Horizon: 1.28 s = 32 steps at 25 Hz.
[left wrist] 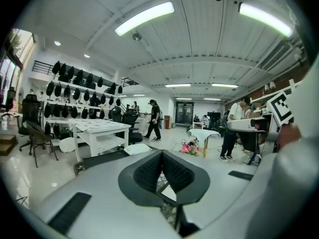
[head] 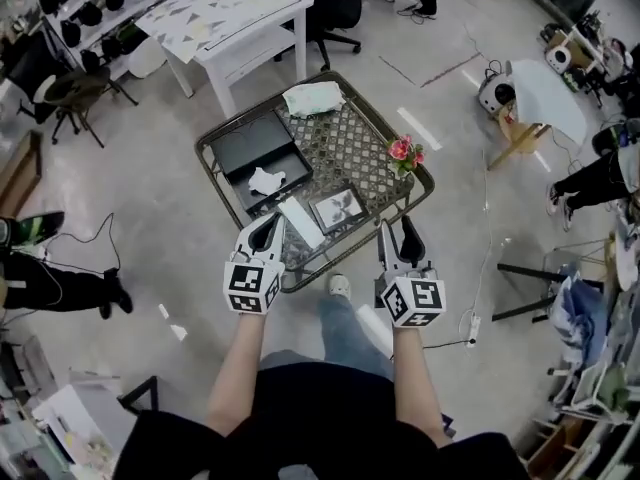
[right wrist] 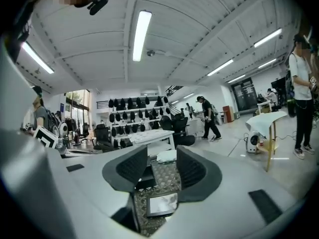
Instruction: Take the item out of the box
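An open black box [head: 252, 148] lies on the left half of a metal lattice table [head: 352, 143]. A crumpled white item [head: 267, 180] rests inside the box near its front edge. My left gripper [head: 262, 234] hovers at the table's near edge, just in front of the box, with its jaws shut and nothing held. My right gripper [head: 397, 240] hangs at the near right edge, open and empty. In the right gripper view the jaws [right wrist: 162, 157] frame the lattice top, with the box's corner [right wrist: 144, 176] to the left. In the left gripper view the pads [left wrist: 149, 171] meet at their tips.
A framed picture [head: 338, 208] and a flat white slab [head: 300, 222] lie between the grippers. A white cloth [head: 313, 98] sits at the far edge, pink flowers [head: 405, 151] at the right corner. A white desk [head: 225, 18] stands beyond; people and chairs surround.
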### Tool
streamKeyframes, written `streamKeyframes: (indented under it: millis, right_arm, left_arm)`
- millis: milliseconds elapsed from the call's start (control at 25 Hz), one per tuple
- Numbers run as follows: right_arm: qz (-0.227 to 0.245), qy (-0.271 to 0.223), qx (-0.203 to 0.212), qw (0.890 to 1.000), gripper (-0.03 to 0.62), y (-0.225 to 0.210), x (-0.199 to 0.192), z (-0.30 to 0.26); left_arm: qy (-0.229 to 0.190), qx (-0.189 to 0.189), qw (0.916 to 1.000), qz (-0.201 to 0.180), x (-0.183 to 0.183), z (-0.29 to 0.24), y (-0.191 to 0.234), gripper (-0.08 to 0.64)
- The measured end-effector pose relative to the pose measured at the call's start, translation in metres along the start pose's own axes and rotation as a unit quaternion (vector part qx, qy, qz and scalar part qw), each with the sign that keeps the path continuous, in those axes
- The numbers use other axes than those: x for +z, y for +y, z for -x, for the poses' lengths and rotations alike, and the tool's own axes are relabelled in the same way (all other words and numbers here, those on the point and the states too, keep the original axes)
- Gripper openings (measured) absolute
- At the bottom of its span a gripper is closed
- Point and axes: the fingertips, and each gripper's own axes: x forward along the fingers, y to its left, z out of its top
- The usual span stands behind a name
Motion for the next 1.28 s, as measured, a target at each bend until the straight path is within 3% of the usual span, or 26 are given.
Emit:
streamKeyframes:
  millis: [280, 600, 1080, 1280]
  right_arm:
    - [0.021, 0.039, 0.114, 0.993, 0.167, -0.005, 0.009, -0.091]
    - [0.044, 0.080, 0.234, 0.968, 0.167, 0.027, 0.002, -0.161]
    - [0.059, 0.115, 0.323, 0.938, 0.167, 0.090, -0.013, -0.202]
    - [0.069, 0.126, 0.334, 0.932, 0.167, 0.111, -0.021, -0.208]
  left_arm:
    - [0.003, 0.098, 0.9948, 0.029, 0.008, -0.034, 0.028, 0.020]
    - [0.003, 0.212, 0.9755, 0.056, 0.007, -0.026, 0.068, 0.020]
    - [-0.014, 0.286, 0.9560, 0.064, 0.015, 0.013, 0.101, 0.020]
    - [-0.014, 0.292, 0.9541, 0.067, 0.011, 0.023, 0.115, 0.020]
